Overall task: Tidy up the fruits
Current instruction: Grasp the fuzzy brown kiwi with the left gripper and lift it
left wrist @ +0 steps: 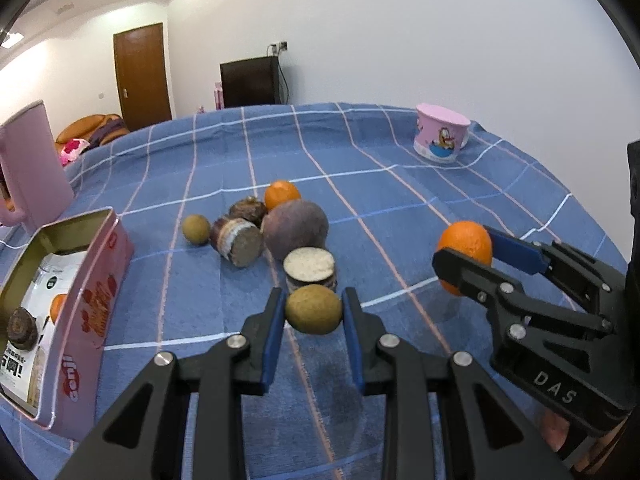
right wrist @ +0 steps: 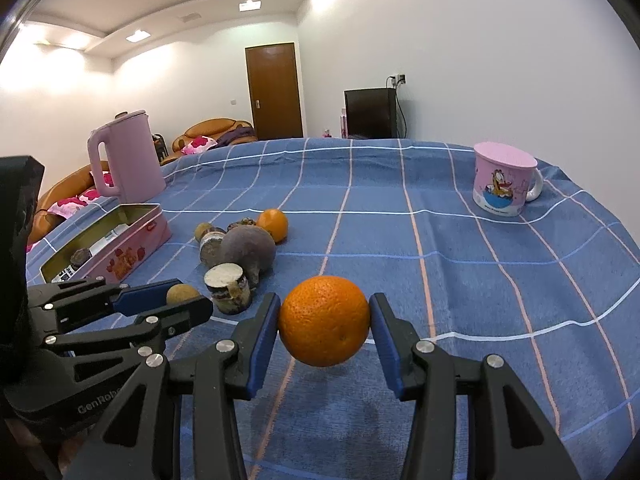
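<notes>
A dull olive-brown kiwi (left wrist: 314, 309) sits pinched in the left claw (left wrist: 313, 316), the right claw (right wrist: 324, 326), at its 3 o'clock, clamping a pebbled orange (right wrist: 324, 320).

Bright ceiling lights (right wrist: 138, 36), soft shadows, strong fisheye edges.
</notes>
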A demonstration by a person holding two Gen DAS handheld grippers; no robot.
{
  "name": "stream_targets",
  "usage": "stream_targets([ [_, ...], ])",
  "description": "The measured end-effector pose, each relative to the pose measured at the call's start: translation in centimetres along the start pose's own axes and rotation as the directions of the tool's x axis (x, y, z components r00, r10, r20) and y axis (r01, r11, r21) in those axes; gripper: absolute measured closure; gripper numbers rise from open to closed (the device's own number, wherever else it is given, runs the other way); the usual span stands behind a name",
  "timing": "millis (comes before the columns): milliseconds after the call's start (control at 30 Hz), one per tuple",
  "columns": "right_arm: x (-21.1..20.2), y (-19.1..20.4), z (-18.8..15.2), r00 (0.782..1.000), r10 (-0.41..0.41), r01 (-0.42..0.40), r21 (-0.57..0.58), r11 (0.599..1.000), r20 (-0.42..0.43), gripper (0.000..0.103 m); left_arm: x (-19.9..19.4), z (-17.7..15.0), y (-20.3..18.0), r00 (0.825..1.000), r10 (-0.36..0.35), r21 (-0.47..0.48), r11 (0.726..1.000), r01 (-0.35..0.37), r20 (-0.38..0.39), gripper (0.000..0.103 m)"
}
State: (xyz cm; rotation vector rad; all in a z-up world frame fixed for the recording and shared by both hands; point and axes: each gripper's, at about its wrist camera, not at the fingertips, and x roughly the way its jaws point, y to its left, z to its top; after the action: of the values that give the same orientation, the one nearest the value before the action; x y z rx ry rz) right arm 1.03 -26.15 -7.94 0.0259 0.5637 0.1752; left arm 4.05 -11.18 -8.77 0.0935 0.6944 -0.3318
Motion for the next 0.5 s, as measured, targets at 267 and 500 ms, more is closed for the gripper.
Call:
stream_targets([
  [267, -0.6, 0.3, -0.1, 0.999, 0.003, -0.002, -0.017, 1.0, 0.036, 0.055, -0.8, -0.2, 0.3, 0.999, 0.012, -0.012, 1.0, -0.012, 0.045, 0.073],
  [500, -1.1, 0.5, -0.3, 0.998, 0.008, -0.006, -0.026, 1.0, 0.066, 0.055, -1.1, -0.3, 0.4, 0.997, 0.021, -0.022, 1.0, -0.019, 0.068, 0.073],
])
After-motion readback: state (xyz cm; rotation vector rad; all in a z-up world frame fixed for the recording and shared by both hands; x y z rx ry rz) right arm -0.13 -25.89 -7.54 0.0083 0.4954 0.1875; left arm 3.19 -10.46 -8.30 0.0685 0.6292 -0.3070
